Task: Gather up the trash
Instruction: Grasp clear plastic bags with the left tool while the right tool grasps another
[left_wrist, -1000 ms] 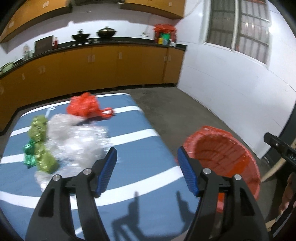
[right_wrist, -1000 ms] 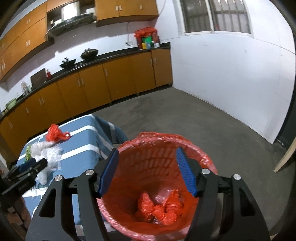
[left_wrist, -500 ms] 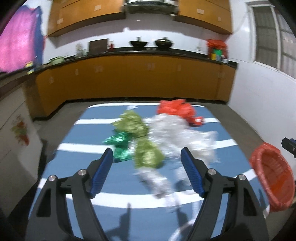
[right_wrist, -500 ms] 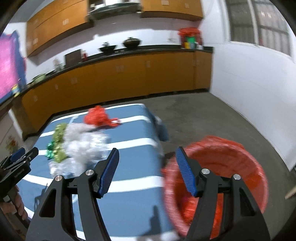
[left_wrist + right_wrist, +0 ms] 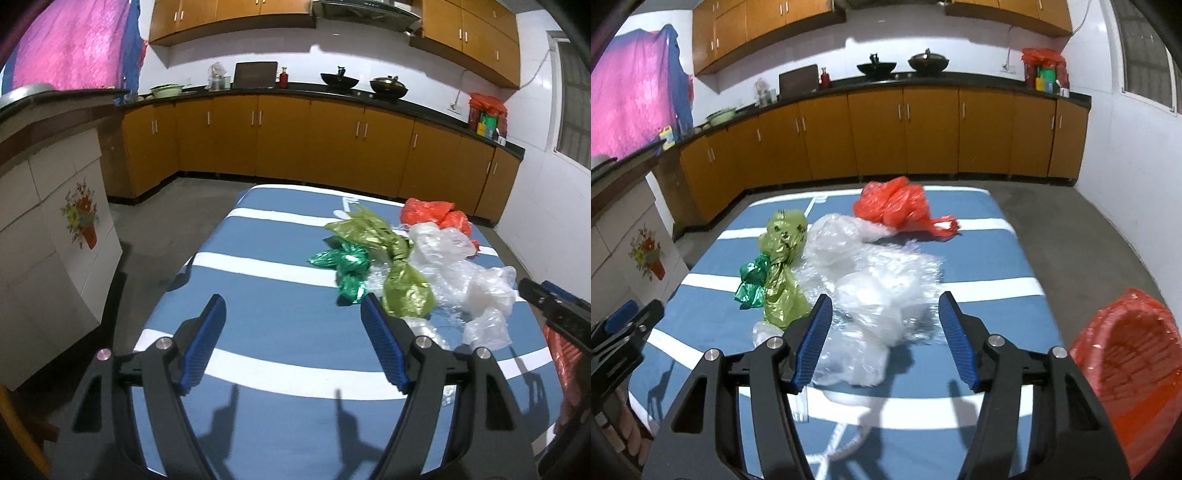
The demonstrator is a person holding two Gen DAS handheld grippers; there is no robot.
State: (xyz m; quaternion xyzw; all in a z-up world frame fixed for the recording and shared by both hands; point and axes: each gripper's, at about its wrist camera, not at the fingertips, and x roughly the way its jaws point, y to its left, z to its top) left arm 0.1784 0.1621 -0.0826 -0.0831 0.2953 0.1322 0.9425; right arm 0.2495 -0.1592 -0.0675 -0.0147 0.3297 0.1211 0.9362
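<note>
Right gripper [image 5: 882, 328], jaws wide and empty, hung just short of the clear plastic heap [image 5: 879, 288] mid-table, dead ahead; left gripper [image 5: 291, 343], likewise wide and empty, sat farther off.

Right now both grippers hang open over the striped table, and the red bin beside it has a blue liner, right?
Not quite: the bin has a red liner, as the right wrist view shows. The rest holds: the left gripper and the right gripper are both open over the striped table.

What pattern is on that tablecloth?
Blue tablecloth with wide white stripes, clearest in the right wrist view.
</note>
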